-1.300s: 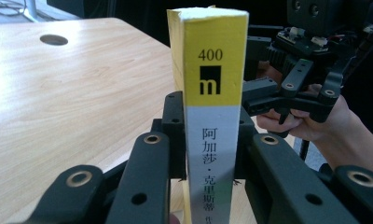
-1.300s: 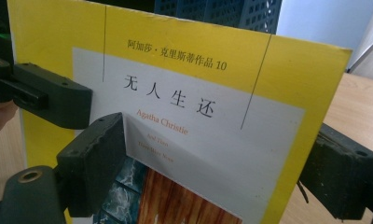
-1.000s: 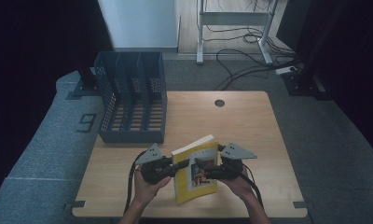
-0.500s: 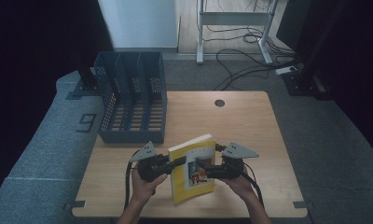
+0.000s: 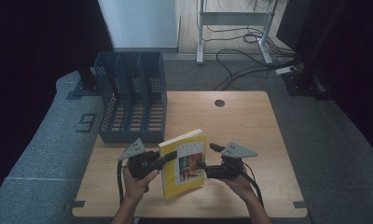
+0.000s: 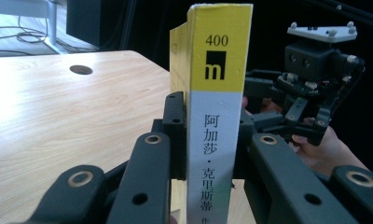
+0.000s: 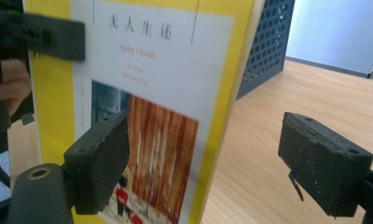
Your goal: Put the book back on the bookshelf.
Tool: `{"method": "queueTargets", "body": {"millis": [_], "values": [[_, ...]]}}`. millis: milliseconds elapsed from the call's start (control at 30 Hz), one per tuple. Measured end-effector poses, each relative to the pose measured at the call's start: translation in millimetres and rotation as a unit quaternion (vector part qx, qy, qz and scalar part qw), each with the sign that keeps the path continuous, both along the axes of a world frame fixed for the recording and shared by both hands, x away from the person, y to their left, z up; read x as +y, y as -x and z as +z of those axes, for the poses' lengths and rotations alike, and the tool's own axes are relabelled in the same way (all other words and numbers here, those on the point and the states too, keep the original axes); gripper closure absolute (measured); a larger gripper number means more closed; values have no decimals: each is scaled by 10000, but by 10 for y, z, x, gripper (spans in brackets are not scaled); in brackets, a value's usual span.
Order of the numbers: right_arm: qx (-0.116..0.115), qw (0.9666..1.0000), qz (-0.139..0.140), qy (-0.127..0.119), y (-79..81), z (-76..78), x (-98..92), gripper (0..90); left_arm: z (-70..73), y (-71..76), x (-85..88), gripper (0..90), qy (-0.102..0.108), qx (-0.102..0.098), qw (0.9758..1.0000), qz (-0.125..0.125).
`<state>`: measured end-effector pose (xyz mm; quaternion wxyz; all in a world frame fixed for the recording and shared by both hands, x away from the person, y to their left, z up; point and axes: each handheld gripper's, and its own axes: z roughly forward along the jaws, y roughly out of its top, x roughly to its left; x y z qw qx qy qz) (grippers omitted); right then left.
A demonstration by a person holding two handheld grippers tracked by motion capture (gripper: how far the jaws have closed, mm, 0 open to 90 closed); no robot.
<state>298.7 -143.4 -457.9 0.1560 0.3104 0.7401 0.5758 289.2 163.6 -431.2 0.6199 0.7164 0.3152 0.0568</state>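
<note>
We hold a yellow book (image 5: 184,163) upright above the table (image 5: 250,121).
Left gripper (image 5: 168,156) clamps its spine; right gripper (image 7: 217,163) stands apart beside its cover.

A book (image 5: 183,163) stands upright on the near half of the desk (image 5: 250,121), between the two grippers. The left gripper (image 5: 168,157) sits at the book's left, clamped across its spine; the right gripper (image 5: 208,155) is just to the book's right, its jaws apart, one in front of the cover and the other clear of it. A file rack (image 5: 131,98) stands behind them on the desk's far left corner. A cable hole (image 5: 219,102) lies at the far middle.
</note>
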Motion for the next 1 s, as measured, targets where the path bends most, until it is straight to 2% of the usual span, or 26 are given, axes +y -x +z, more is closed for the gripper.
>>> {"method": "queueTargets", "body": {"millis": [233, 500, 800, 1000], "values": [[47, 9999, 117, 116, -2, -38, 49, 159, 28, 12, 50, 756, 82, -66, 9999, 72], [95, 9998, 68, 171, -21, -69, 31, 161, 73, 22, 151, 756, 200, -124, 9995, 194], [417, 9980, 34, 473, -82, -289, 50, 162, 103, 19, 278, 756, 315, -164, 9986, 380], [525, 9965, 53, 643, -59, -388, 31, 162, 130, 31, 345, 756, 383, -206, 9979, 484]]}}
